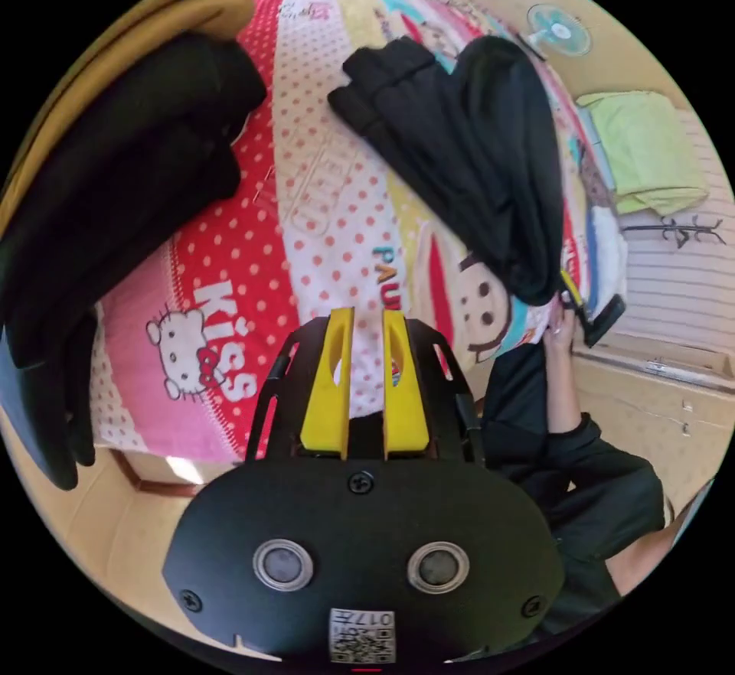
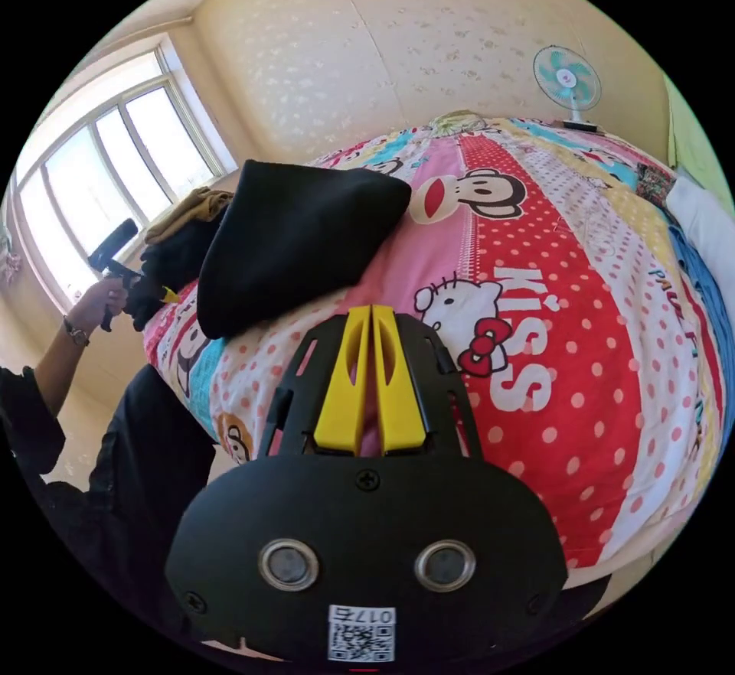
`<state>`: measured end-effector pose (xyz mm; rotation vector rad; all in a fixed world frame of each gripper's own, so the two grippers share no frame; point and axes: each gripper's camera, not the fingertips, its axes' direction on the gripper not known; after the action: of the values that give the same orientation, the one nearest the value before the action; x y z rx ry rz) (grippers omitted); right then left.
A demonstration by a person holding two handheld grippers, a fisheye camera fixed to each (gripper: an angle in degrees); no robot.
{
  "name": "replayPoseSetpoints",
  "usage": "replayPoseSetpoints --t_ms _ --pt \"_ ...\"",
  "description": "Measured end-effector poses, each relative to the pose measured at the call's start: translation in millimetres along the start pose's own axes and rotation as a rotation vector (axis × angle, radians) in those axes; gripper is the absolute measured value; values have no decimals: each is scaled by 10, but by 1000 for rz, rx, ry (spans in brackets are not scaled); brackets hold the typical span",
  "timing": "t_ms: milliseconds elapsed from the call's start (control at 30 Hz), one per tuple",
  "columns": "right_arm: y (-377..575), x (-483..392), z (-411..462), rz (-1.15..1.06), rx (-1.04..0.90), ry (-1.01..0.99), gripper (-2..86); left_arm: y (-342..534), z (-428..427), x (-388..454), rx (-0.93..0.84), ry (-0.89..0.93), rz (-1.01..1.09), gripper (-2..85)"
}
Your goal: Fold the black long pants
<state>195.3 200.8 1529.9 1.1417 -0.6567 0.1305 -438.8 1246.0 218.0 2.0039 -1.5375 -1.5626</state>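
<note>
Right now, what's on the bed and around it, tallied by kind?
Black folded pants: 1
Piles of dark clothes: 1
Cartoon bedspreads: 1
Fans: 1
Green cloths: 1
Claws: 2, left claw, right claw
Total: 7

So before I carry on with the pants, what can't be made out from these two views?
- Left gripper view: the right hand-held gripper sits at the black pants' edge; cloth hides its jaw tips, so its grip is unclear.
- Right gripper view: the folded pants cover the far part of the clothes pile.
- Left gripper view: the pile runs past the frame edge.
- Right gripper view: the left hand-held gripper is too small to read.
</note>
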Motion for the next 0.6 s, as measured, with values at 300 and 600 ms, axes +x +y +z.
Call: replayPoseSetpoints --t_ms 300,600 --pt "132 298 -264 46 19 -119 5 -1031 547 799 70 351 -26 115" --pt "234 398 -443 47 36 -160 5 315 464 858 337 597 -13 51"
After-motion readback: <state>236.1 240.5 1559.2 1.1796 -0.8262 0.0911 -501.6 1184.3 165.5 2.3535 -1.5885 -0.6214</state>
